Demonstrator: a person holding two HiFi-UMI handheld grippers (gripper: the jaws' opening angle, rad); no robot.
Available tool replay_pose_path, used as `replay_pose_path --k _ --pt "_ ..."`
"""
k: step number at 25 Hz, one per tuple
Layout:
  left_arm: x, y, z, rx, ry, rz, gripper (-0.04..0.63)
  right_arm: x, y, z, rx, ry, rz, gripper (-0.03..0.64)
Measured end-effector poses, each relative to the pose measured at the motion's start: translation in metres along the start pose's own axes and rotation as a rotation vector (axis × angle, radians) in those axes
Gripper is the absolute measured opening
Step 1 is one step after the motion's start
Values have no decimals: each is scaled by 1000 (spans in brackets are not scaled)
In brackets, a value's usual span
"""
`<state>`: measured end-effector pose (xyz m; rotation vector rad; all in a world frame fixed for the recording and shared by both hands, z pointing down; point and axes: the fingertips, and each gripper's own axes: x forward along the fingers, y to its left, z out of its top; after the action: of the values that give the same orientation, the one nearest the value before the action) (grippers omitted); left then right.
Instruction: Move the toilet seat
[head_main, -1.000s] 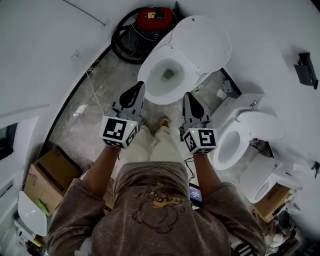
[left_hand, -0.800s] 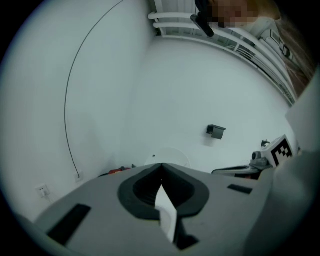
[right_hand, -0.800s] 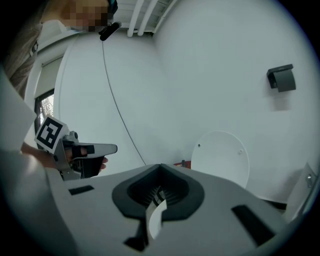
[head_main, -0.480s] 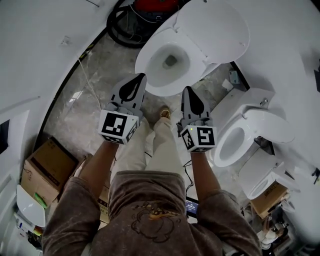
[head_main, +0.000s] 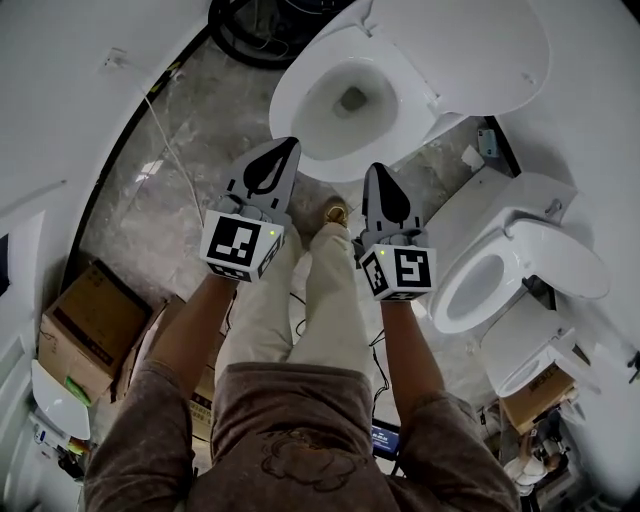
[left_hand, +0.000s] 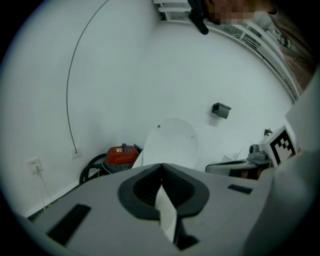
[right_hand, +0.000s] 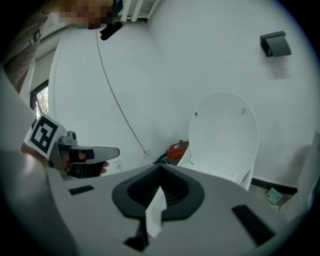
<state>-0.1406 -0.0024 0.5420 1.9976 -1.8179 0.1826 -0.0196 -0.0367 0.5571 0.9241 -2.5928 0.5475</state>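
A white toilet bowl (head_main: 345, 100) stands ahead of me. Its lid and seat (head_main: 470, 45) are raised and lean back toward the wall; I cannot separate the two. The raised lid (left_hand: 172, 142) also shows in the left gripper view, and again as lid (right_hand: 225, 132) in the right gripper view. My left gripper (head_main: 288, 143) is shut and empty, its tip over the bowl's near rim. My right gripper (head_main: 377, 170) is shut and empty too, just short of the bowl's front. Both point at the toilet side by side, touching nothing.
A second toilet (head_main: 480, 285) with a raised lid stands close on the right, and a third (head_main: 530, 365) behind it. Cardboard boxes (head_main: 85, 330) sit at the left. A black hose (head_main: 240, 20) and a red vacuum (left_hand: 120, 155) lie left of the bowl. The person's shoe (head_main: 335, 212) is on the stone floor.
Both grippers have sunk toward the toilet, which now looks larger and sits higher in the head view. Both pairs of jaws stayed shut.
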Motion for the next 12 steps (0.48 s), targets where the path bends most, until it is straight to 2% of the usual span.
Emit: replay_pose_path --k 8,12 --pt "17 8 -52 1 55 -11 9 23 -4 -57 30 47 2 -2" --pt "18 11 -67 -14 62 -13 9 26 -3 -72 44 56 5 -2"
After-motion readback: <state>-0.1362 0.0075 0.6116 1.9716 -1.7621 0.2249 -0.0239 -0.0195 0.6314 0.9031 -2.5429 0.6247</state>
